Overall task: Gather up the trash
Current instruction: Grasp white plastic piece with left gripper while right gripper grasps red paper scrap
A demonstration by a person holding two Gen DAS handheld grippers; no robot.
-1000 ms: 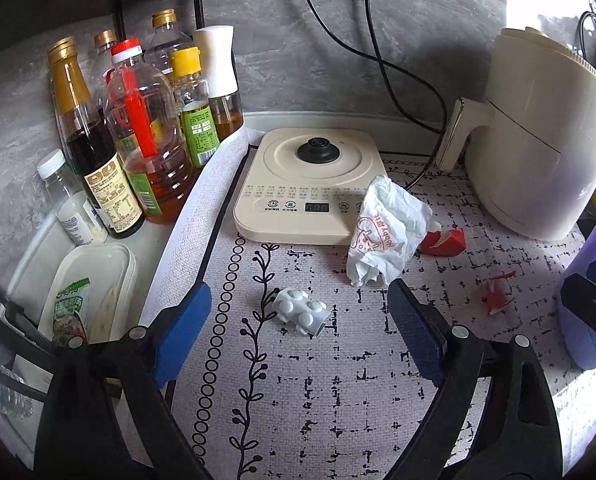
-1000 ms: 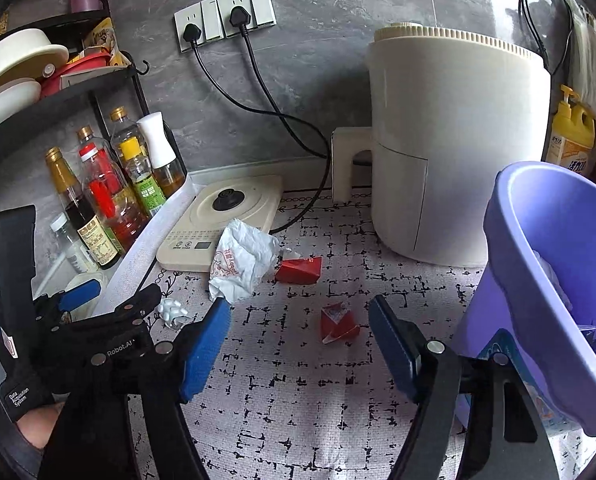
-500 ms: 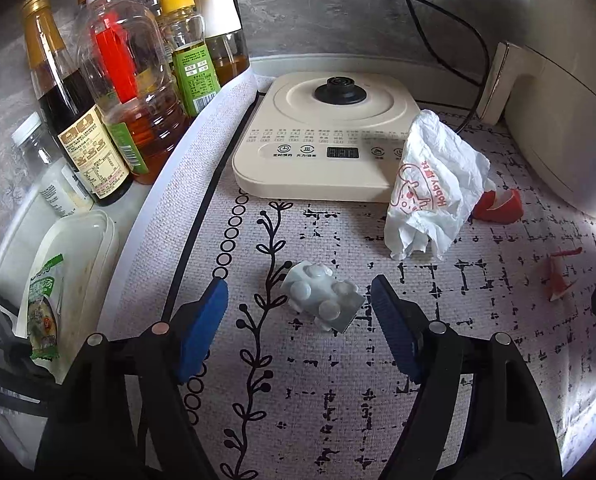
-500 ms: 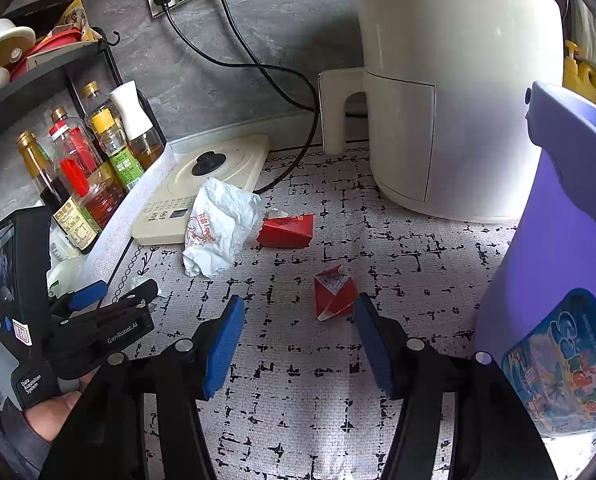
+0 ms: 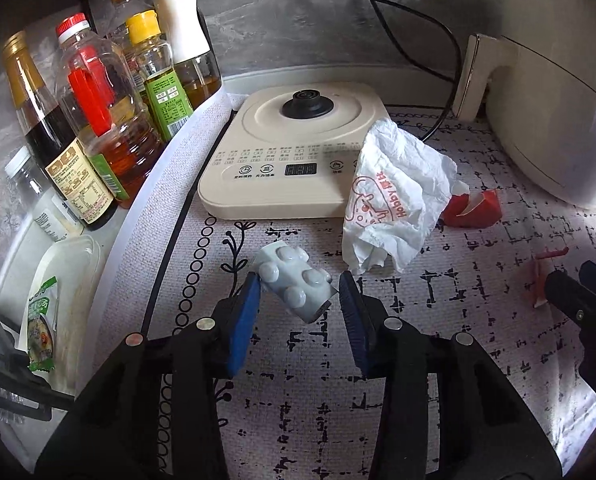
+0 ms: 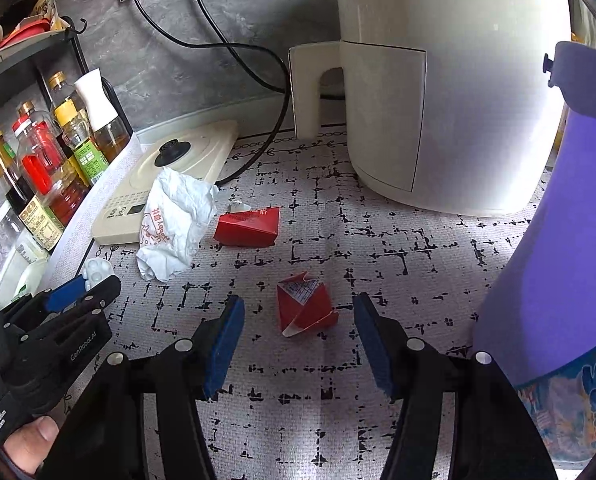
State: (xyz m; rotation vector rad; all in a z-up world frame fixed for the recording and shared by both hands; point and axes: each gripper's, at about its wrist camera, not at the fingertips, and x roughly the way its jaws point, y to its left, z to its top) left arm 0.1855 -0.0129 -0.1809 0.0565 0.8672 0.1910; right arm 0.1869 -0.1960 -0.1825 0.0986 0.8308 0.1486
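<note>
Closing left gripper [image 5: 299,293] jaws flanking white blister pack [image 5: 294,280]; right jaws open astride red wrapper [image 6: 303,306].

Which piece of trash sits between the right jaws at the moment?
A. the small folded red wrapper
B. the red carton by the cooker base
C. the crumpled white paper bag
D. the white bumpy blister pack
A: in the right wrist view the small folded red wrapper lies on the mat between the right gripper jaws, with neither pad touching it yet.
</note>
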